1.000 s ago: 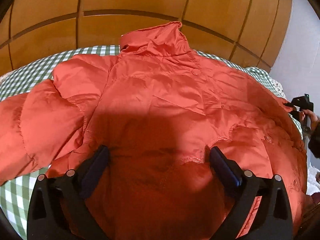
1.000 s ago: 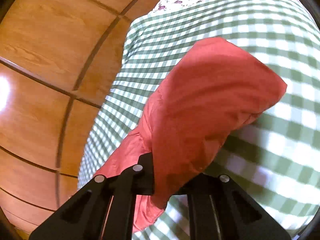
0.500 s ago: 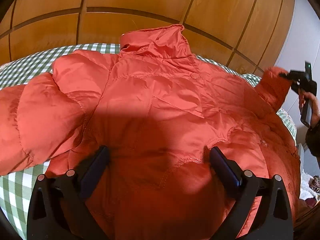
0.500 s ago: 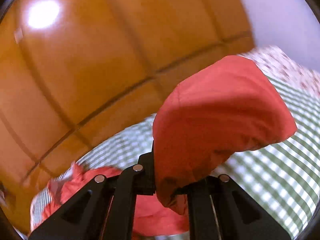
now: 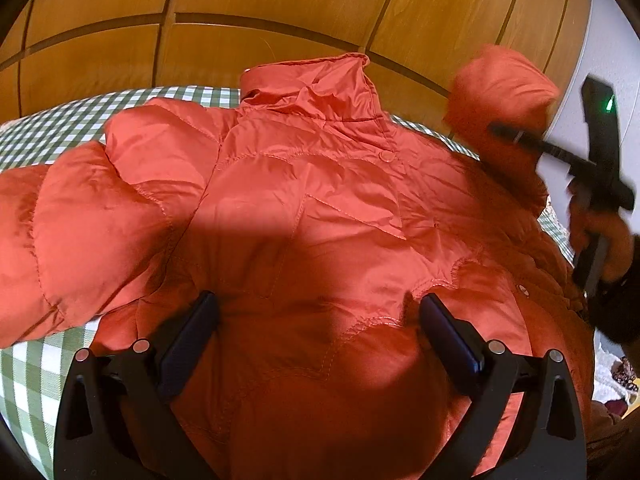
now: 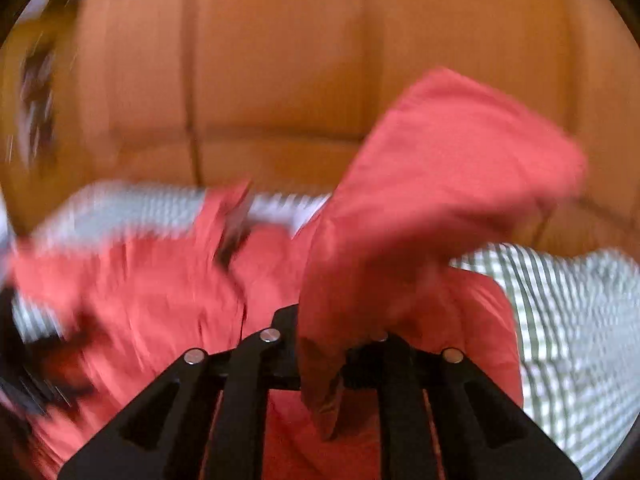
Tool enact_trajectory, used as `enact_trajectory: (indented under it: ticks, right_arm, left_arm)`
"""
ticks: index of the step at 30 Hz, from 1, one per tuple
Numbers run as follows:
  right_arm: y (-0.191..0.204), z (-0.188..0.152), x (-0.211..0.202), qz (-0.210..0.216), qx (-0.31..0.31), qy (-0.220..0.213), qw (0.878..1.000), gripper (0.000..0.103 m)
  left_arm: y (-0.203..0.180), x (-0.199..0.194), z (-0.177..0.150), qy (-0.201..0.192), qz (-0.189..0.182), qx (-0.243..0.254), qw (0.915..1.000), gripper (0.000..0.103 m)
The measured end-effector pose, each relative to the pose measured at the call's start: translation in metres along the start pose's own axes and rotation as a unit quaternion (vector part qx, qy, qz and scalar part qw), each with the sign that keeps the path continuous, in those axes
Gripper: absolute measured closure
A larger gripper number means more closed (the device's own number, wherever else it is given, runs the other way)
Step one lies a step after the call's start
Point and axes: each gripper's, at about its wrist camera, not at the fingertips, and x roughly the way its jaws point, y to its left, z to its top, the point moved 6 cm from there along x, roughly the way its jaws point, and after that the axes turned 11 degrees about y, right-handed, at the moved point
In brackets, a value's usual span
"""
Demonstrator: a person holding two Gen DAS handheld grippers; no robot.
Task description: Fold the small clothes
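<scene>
Lying spread on checked bed (image 5: 48, 132), orange jacket (image 5: 304, 216) beneath wide-open left hand-held gripper (image 5: 318, 312) | right hand-held gripper (image 6: 324, 344) clamping raised sleeve (image 6: 440, 184) | right view blurred; left view sharp

The puffer jacket (image 5: 304, 216) is orange-red, with quilted stitching in matching thread. Beneath it lies a green-and-white gingham bedcover (image 5: 52, 128), and behind stands a golden-brown wooden headboard (image 5: 248, 16). Both grippers are black.
</scene>
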Motion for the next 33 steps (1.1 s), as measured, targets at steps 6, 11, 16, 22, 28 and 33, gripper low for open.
enact_trajectory:
  ticks: [6, 11, 16, 22, 28, 33]
  right_arm:
    - [0.059, -0.047, 0.039, -0.031, -0.141, 0.047, 0.988, 0.034]
    - [0.045, -0.049, 0.026, -0.048, -0.106, 0.025, 0.993, 0.008]
    - [0.008, -0.062, -0.008, -0.036, -0.016, -0.011, 0.999, 0.002]
    - [-0.067, -0.08, -0.034, -0.085, 0.17, -0.026, 0.981, 0.002]
    - [-0.141, -0.123, -0.031, -0.103, 0.353, 0.026, 0.93, 0.002]
    - [-0.15, -0.139, -0.018, -0.057, 0.387, 0.059, 0.918, 0.002]
  left_arm:
    - [0.001, -0.001, 0.0, -0.002, -0.005, -0.003, 1.0, 0.004]
    - [0.001, 0.0, 0.002, 0.01, 0.006, -0.005, 0.9999, 0.004]
    - [-0.011, -0.019, 0.024, 0.018, -0.009, -0.047, 0.9987, 0.004]
    - [-0.043, -0.021, 0.077, -0.02, -0.086, -0.099, 0.9912, 0.004]
    - [-0.063, 0.057, 0.103, 0.059, -0.088, -0.126, 0.9863, 0.008]
    - [-0.065, 0.095, 0.103, 0.089, -0.11, -0.171, 0.9751, 0.074]
